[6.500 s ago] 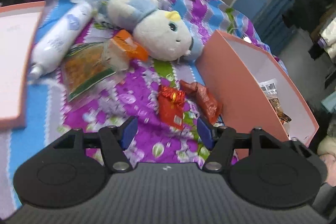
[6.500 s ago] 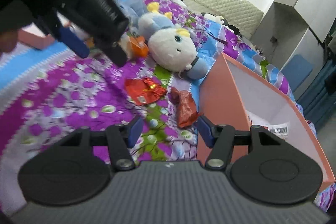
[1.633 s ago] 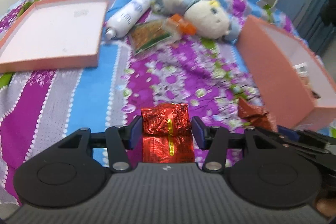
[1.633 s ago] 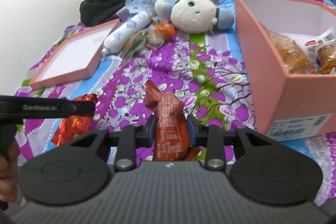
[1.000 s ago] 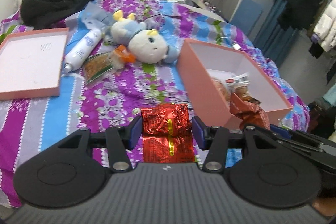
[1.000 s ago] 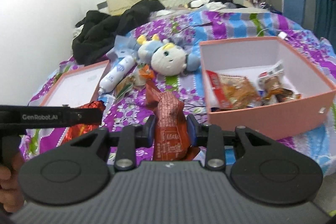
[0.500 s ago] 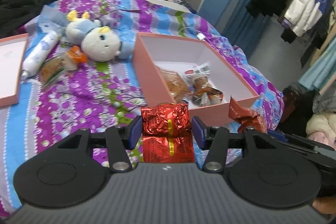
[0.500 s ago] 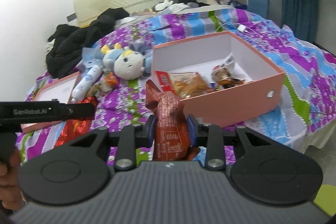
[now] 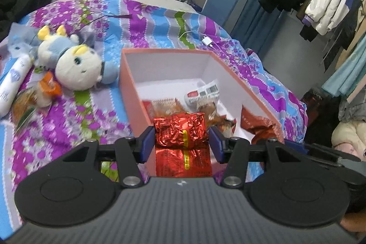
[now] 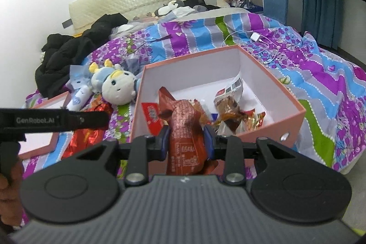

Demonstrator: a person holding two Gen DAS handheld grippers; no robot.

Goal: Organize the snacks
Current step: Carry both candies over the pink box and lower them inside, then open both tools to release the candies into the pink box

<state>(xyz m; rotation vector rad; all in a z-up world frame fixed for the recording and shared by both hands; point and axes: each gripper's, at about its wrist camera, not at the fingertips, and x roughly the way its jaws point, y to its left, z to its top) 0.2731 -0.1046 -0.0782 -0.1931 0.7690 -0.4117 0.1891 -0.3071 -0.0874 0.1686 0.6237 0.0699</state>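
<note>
My left gripper (image 9: 180, 138) is shut on a shiny red foil snack packet (image 9: 180, 132), held over the near edge of the open pink box (image 9: 130, 84). The right gripper (image 10: 186, 136) is shut on a brown-red snack packet (image 10: 185, 129), also at the box's (image 10: 295, 106) near wall. Inside the box lie several wrapped snacks (image 10: 228, 106). In the left wrist view the brown-red packet (image 9: 258, 127) shows at the right, over the box's corner. In the right wrist view the red foil packet (image 10: 87, 136) shows at the left, below the other gripper's strap.
A plush toy (image 9: 75, 65), a white tube (image 9: 11, 81) and more snack packets (image 9: 45, 88) lie left of the box on the patterned bedspread. The pink box lid (image 10: 43, 143) lies further left. Black clothes (image 10: 75, 56) pile near the headboard; a charger cable (image 10: 254, 38) lies behind the box.
Both grippers have carried their packets from the open bedspread towards the pink box, which now fills the middle of both views. Both grips are unchanged.
</note>
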